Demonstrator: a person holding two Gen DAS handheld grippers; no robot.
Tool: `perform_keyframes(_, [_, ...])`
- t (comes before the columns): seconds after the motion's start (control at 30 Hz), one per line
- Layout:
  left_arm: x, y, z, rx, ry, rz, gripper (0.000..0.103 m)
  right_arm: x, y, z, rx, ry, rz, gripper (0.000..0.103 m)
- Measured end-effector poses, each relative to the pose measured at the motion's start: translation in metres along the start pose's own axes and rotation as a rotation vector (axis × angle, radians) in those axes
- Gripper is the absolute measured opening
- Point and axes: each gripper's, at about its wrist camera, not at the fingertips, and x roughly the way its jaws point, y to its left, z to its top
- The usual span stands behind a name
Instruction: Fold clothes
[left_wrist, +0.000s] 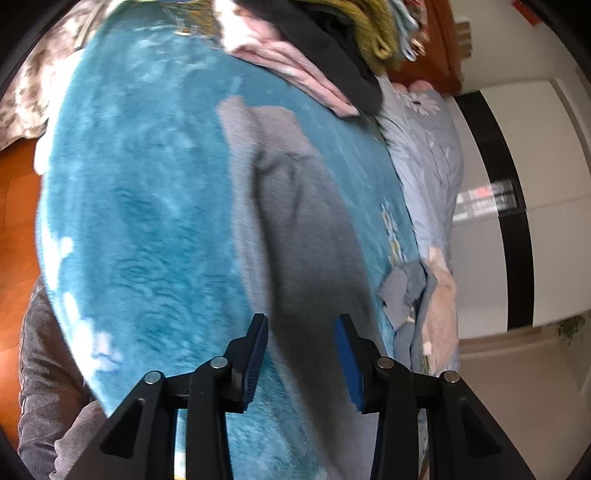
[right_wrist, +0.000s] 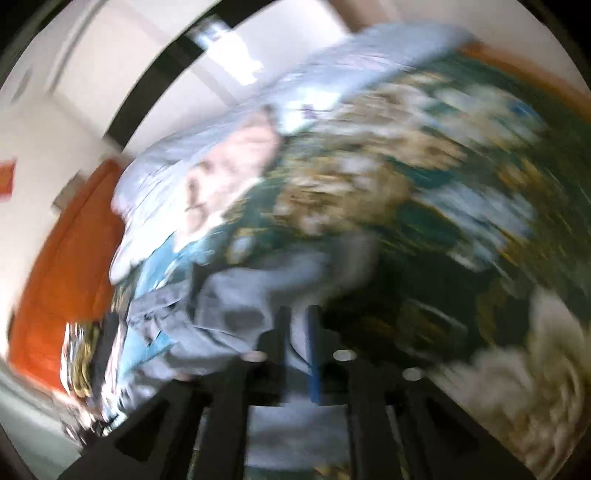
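A grey garment (left_wrist: 291, 206) lies spread in a long strip on a teal fleece blanket (left_wrist: 147, 206). My left gripper (left_wrist: 301, 354) is open and empty, its blue-padded fingers (left_wrist: 258, 354) straddling the near end of the garment just above it. The right wrist view is heavily blurred. There my right gripper (right_wrist: 297, 332) has its jaws close together with grey cloth (right_wrist: 236, 306) between them; the cloth trails left over the blanket (right_wrist: 424, 229).
A pile of pink, black and olive clothes (left_wrist: 317, 48) sits at the blanket's far end. A pale blue floral quilt (left_wrist: 432, 155) and folded grey and pink items (left_wrist: 417, 291) lie along the right. Orange wood floor (left_wrist: 18, 206) is at left.
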Motion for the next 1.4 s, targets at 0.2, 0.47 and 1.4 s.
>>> perform_keyframes(0.2, [0.014,-0.037,-0.002,0.051,0.046,-0.069,0.051,0.102,0.116,0.012,-0.313,0.13,0.092,0.047])
perform_keyframes(0.47, [0.083,-0.086,0.027,-0.11,0.193,-0.264,0.063,0.178,0.146,-0.011,-0.318,0.239,0.142,0.051])
perform_keyframes(1.4, [0.189,-0.16,0.063,0.231,0.218,-0.066,0.069,0.162,0.113,-0.023,-0.325,0.264,0.076,0.056])
